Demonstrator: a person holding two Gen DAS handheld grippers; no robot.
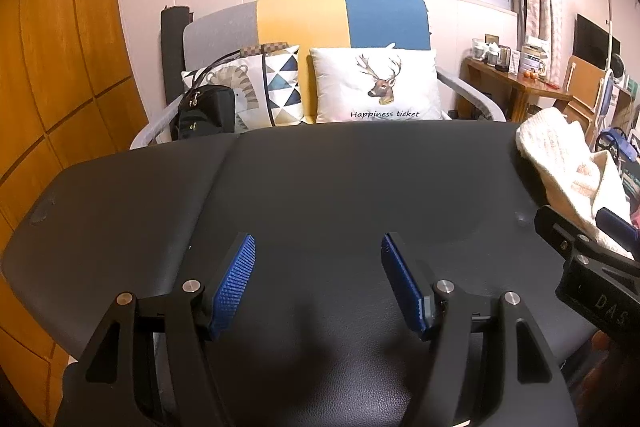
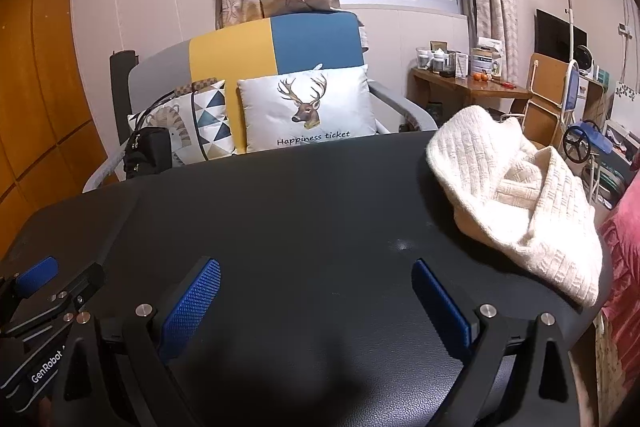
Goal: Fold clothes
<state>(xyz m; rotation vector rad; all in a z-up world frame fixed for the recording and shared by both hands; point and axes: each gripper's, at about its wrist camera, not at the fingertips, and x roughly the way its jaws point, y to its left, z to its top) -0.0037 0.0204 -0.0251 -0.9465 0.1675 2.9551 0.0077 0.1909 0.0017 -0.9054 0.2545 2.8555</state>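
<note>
Black padded table (image 2: 300,211) with cream knit garment (image 2: 516,203) heaped at right, left gripper (image 1: 318,283) and right gripper (image 2: 316,303) both spread, empty

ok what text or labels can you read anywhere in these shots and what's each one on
"Happiness ticket" on the deer cushion against the sofa back.
"GenRobot" on the body of the left tongs, seen from the right wrist.
"DAS" on the body of the right tongs, partly cut off.
Box labels on the side table: too small to read.

Both the left gripper (image 1: 318,281) and right gripper (image 2: 316,301) have black angular arms, ribbed blue pads, silver screws; white "GenRobot" lettering lower left.
</note>
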